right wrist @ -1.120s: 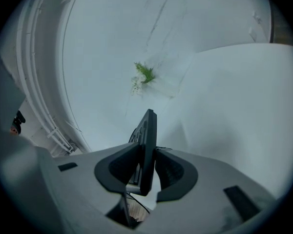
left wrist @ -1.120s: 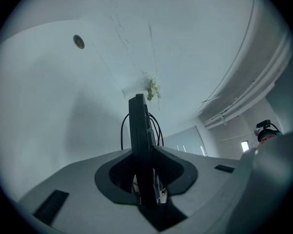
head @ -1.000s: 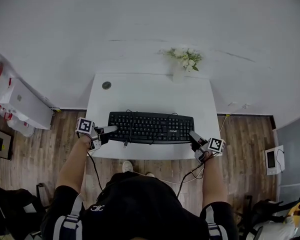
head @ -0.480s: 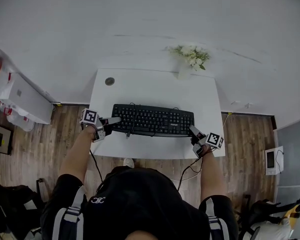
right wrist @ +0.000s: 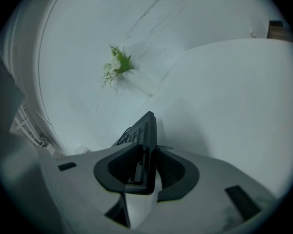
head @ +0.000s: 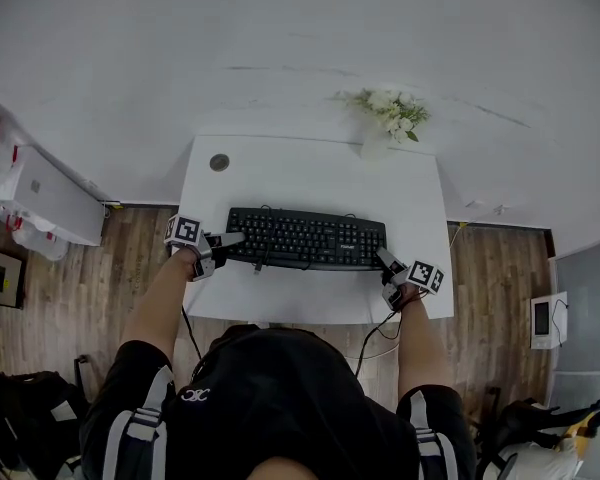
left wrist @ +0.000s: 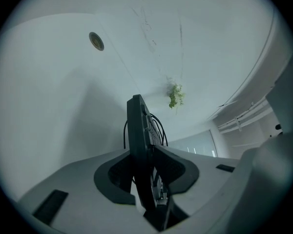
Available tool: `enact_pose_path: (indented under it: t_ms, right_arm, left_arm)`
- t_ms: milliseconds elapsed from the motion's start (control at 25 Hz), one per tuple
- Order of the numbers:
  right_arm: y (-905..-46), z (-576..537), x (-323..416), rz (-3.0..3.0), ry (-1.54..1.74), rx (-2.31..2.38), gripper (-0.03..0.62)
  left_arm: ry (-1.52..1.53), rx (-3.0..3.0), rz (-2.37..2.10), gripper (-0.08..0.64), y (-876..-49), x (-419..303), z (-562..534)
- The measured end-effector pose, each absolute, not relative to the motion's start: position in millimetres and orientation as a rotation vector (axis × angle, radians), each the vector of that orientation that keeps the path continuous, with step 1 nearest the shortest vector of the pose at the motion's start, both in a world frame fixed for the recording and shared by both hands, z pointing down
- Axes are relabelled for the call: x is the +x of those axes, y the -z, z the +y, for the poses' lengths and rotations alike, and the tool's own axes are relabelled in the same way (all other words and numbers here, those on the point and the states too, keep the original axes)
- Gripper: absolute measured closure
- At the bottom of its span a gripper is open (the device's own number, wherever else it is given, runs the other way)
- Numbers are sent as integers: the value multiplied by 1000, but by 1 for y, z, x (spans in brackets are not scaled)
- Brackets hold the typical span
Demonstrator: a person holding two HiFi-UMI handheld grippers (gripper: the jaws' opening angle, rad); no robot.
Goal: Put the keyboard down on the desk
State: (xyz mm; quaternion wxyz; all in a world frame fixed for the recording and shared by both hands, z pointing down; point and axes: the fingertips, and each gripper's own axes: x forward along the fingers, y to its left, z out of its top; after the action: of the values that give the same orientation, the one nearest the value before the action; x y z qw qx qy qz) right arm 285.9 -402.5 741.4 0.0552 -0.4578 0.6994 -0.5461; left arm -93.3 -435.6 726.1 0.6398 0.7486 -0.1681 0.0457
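Observation:
A black keyboard [head: 305,238] with its cable coiled on top lies level across the front half of the white desk [head: 310,178]; I cannot tell whether it rests on the surface. My left gripper [head: 230,240] clasps its left end, and my right gripper [head: 383,260] clasps its right end. In the left gripper view the keyboard's edge [left wrist: 136,130] stands between the pads of the left gripper [left wrist: 144,165], which touch it. In the right gripper view the keyboard's end [right wrist: 145,130] sits between the pads of the right gripper [right wrist: 144,167]. Both pairs of jaws are opening.
A white vase of flowers [head: 390,113] stands at the desk's back right corner. A round cable grommet [head: 219,162] is in the back left corner. The desk backs onto a white wall. Wooden floor lies on both sides, with a white box [head: 45,198] at the left.
The keyboard and both grippers have moved a little away from the desk's front edge, toward the wall. Both grippers stay at the keyboard's ends.

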Motion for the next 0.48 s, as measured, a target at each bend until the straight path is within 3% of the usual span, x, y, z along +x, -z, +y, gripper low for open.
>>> enact_pose_path:
  t_ms: [480]
  right_arm:
    - [-770, -420, 294, 2185, 1662, -1643, 466]
  left_arm:
    - [-226, 1708, -554, 402, -763, -90, -460]
